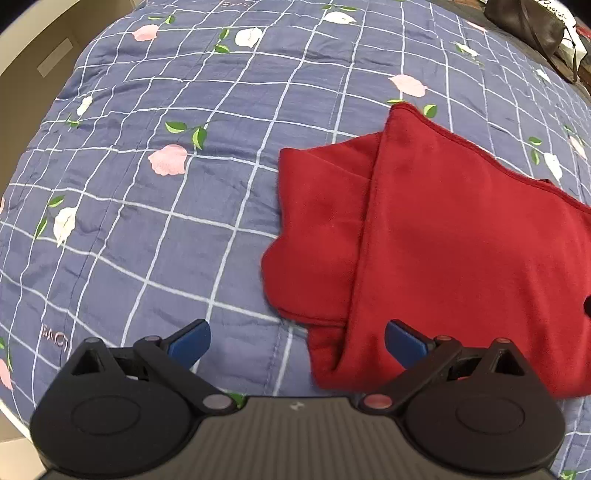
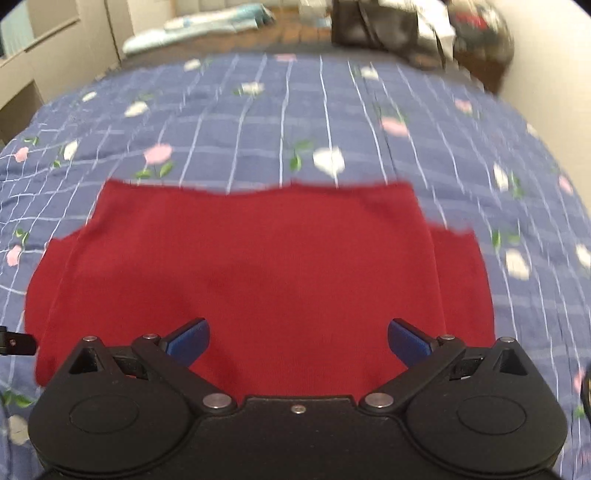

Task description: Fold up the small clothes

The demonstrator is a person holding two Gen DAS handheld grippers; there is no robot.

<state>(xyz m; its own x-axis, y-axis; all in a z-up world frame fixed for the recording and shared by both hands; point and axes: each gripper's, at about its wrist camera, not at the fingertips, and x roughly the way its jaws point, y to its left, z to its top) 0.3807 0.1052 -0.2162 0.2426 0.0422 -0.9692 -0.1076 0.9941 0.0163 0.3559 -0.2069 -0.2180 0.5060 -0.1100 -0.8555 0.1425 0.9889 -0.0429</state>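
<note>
A small dark red garment [image 1: 443,236] lies folded on the blue checked bedspread [image 1: 184,110], its top layer lapped over a lower layer that sticks out at the left. My left gripper [image 1: 297,341] hovers open at the garment's near left corner, its right blue pad [image 1: 404,341] over the red cloth and its left pad over the bedspread. In the right wrist view the same red garment [image 2: 258,266] spreads wide in front of my right gripper [image 2: 298,341], which is open just above its near edge with nothing between its fingers.
The bedspread [image 2: 295,122] carries pink and white flower prints. A dark leather bag [image 1: 528,22] sits at the far right end of the bed, also seen as the bag [image 2: 365,22] beyond the bed. Beige cabinets [image 2: 44,59] stand to the left. A black gripper tip [image 2: 16,343] shows at the left edge.
</note>
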